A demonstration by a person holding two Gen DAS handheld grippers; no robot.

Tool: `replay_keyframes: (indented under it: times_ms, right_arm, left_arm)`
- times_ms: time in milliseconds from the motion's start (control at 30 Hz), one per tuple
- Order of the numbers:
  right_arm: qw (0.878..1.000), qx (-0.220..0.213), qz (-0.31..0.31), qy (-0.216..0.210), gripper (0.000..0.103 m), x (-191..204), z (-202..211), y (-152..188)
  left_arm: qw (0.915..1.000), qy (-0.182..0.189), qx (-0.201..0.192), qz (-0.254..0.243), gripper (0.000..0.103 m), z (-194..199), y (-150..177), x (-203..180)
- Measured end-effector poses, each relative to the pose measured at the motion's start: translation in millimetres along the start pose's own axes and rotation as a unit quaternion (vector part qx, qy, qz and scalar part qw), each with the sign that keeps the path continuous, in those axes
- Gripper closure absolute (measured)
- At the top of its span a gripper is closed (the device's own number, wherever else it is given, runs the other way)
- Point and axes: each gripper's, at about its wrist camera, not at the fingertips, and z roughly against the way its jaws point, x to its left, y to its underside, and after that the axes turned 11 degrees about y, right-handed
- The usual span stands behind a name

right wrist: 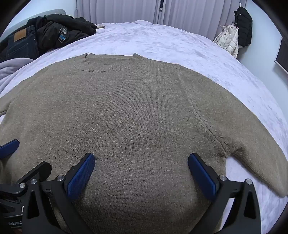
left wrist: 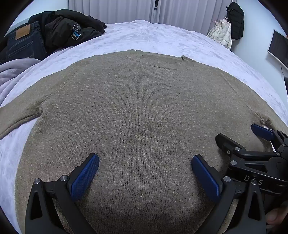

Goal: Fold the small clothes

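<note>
A brown knit sweater lies spread flat on a white bed cover, collar at the far side, sleeves out to both sides. My left gripper hovers open over the sweater's lower body, nothing between its blue pads. My right gripper is open too, above the lower body near the right armpit seam. In the left wrist view the right gripper shows at the right edge, jaws wide. A blue pad of the left gripper shows at the left edge of the right wrist view.
Dark jeans and a black jacket are piled at the bed's far left, beside a grey blanket. Curtains hang behind. Coats hang at the far right, and a screen is on the right wall.
</note>
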Motion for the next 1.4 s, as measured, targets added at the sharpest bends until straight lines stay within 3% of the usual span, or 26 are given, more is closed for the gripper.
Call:
replay_keyframes:
  times_ms: [1167,1400]
  right_arm:
    - [1.000,-0.004,-0.001,0.001,0.000,-0.6,0.0,-1.3]
    - [1.000,0.024,0.006,-0.002,0.000,0.5,-3.3,-0.8]
  left_arm:
    - [1.0000,-0.003,0.000,-0.003,0.000,0.7,-0.1,0.3]
    - [0.9999,-0.008,0.008,-0.005,0.000,-0.1,-0.5,1.9]
